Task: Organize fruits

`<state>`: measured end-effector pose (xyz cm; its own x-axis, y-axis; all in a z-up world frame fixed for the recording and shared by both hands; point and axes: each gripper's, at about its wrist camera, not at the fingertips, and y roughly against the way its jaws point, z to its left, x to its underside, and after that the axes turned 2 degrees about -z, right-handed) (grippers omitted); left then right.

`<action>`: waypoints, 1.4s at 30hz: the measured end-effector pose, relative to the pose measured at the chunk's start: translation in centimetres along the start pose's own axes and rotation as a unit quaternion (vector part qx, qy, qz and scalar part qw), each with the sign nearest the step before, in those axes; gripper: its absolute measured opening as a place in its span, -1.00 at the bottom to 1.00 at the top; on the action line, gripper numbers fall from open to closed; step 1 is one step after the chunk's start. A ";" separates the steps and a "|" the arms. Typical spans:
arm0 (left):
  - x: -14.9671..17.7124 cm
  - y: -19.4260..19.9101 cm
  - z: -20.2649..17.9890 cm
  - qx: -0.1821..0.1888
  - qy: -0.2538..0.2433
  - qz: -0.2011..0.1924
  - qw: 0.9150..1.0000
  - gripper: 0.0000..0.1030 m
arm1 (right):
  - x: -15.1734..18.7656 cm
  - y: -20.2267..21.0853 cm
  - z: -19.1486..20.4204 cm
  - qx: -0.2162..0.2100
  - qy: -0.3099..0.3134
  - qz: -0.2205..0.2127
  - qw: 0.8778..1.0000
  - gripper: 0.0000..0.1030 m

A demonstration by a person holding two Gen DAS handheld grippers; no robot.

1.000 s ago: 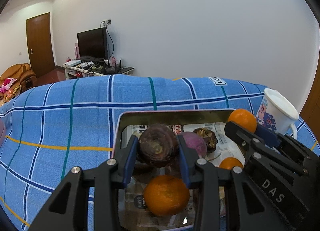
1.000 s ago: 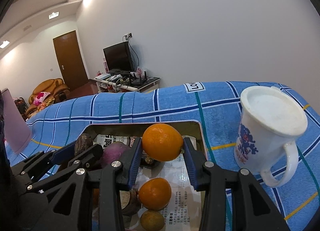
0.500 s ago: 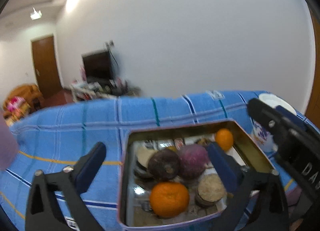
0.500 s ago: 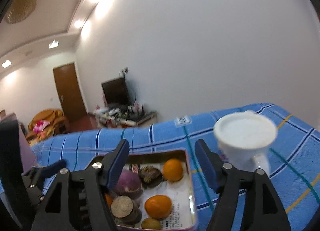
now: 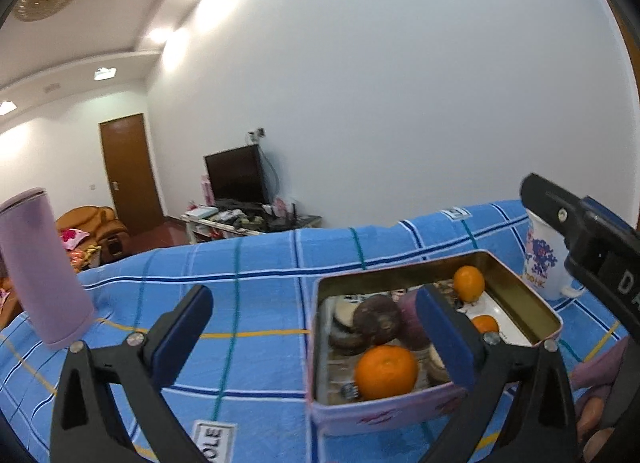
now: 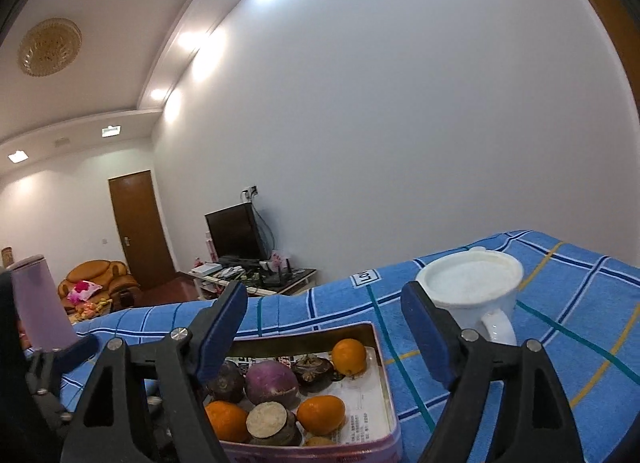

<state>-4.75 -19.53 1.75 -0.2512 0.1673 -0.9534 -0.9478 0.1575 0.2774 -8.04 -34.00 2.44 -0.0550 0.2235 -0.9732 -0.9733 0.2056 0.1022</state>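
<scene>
Rectangular tin (image 6: 382, 347), gold inside, pink outside, open-topped, paper-lined, flat on the blue checked cloth. Contents: three oranges (image 6: 349, 356), one at the far right corner, two nearer; one purple round fruit (image 6: 271, 383); dark brown-purple fruits (image 5: 377, 319), one cut, pale face up (image 6: 268, 419).

White label on blue checked cloth (image 5: 260, 263), near edge, reads "OLE" (image 5: 212, 440); a second label at its far edge shows "Lo" (image 6: 363, 278). White mug (image 5: 545, 259) bears partial orange letters "HK". Right claw (image 5: 592, 255) body shows "D"
</scene>
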 end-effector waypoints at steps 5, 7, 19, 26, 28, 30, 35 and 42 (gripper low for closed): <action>0.6 1.2 1.6 0.002 0.018 0.009 1.000 1.00 | 0.1 1.6 0.4 0.015 -0.001 -0.008 1.000 0.56; 0.8 1.8 2.0 0.001 0.020 0.007 1.000 1.00 | 0.3 2.4 0.7 0.020 0.002 -0.010 1.000 0.56; 1.4 4.6 2.9 0.019 0.024 -0.003 1.000 1.00 | 0.6 7.0 3.4 0.051 0.087 -0.044 0.994 0.56; 1.6 5.7 3.1 0.024 0.023 -0.006 0.999 1.00 | 0.7 8.9 2.8 0.056 0.065 -0.059 0.995 0.56; 1.7 5.8 3.3 0.023 0.027 -0.007 0.999 1.00 | 0.6 8.8 2.6 0.061 0.063 -0.061 0.994 0.56; 1.7 5.8 3.3 0.023 0.029 -0.007 0.999 1.00 | 0.6 8.7 2.8 0.060 0.065 -0.056 0.995 0.56; 1.7 5.7 3.4 0.022 0.031 -0.003 0.999 1.00 | 0.6 8.8 3.0 0.057 0.067 -0.052 0.995 0.56; 1.7 5.6 3.3 0.022 0.031 -0.003 0.999 1.00 | 0.7 8.8 3.0 0.060 0.067 -0.053 0.995 0.57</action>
<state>-9.87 -15.12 2.07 -0.2582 0.1068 -0.9602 -0.9400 0.2015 0.2752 -15.94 -29.24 3.30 0.0089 0.0665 -0.9977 -0.9418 0.3358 0.0140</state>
